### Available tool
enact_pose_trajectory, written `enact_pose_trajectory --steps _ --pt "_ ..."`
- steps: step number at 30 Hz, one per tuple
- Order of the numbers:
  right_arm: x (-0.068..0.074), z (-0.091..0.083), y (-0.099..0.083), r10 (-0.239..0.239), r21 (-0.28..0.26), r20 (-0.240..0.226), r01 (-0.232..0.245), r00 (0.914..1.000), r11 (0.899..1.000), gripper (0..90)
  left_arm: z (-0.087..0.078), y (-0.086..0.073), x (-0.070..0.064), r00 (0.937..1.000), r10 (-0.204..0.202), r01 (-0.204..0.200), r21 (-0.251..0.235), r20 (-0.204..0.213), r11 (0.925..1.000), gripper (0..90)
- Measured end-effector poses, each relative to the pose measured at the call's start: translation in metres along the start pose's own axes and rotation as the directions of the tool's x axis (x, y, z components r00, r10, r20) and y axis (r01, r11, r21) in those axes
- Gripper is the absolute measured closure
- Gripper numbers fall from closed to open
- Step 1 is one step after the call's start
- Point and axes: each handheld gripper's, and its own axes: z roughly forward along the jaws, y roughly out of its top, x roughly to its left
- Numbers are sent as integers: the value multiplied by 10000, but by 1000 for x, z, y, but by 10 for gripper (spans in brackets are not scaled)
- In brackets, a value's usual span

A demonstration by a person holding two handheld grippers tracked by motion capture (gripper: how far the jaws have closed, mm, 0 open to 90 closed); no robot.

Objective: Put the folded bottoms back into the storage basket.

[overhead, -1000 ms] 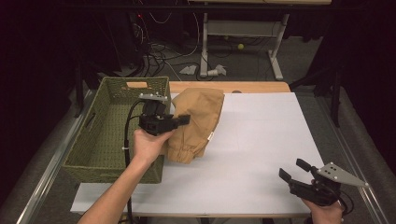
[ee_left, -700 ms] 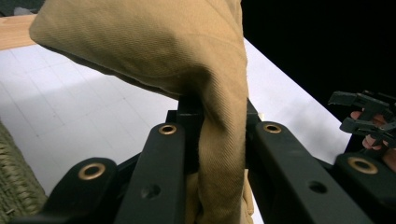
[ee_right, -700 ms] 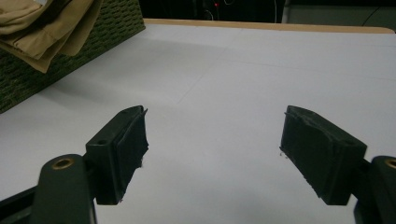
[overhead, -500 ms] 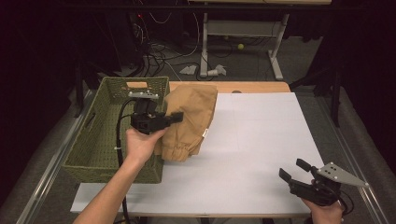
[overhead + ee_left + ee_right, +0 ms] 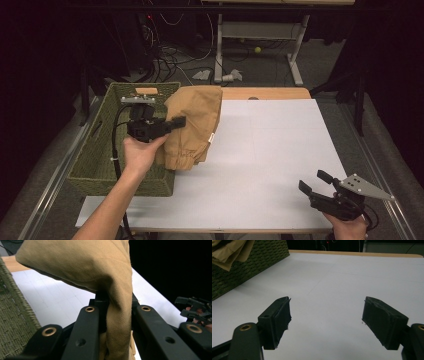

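Where the left gripper (image 5: 175,122) pinches tan cloth (image 5: 197,120), nothing is legible.

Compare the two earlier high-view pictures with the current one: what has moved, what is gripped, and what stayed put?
The left gripper, shut on the tan garment, has carried it leftward and away from the person, so more of the cloth now hangs over the rim of the green woven basket. The grip has not changed. The right gripper has stayed open at the near right corner of the white table, and the basket has not shifted.

1 tan garment (image 5: 194,122), 1 green woven basket (image 5: 95,165), 2 tools, left tool (image 5: 176,122), right tool (image 5: 314,182)
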Motion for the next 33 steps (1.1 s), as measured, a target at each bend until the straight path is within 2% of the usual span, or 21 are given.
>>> enact_pose_trajectory --steps 11,33 --pt "0 0 0 5 6 21 -5 10000 10000 235 -21 -4 12 9991 -252 242 -286 -354 9993 776" --pt "0 1 0 8 47 38 -8 10000 10000 235 -51 -11 29 9948 -669 608 -802 -763 9949 776"
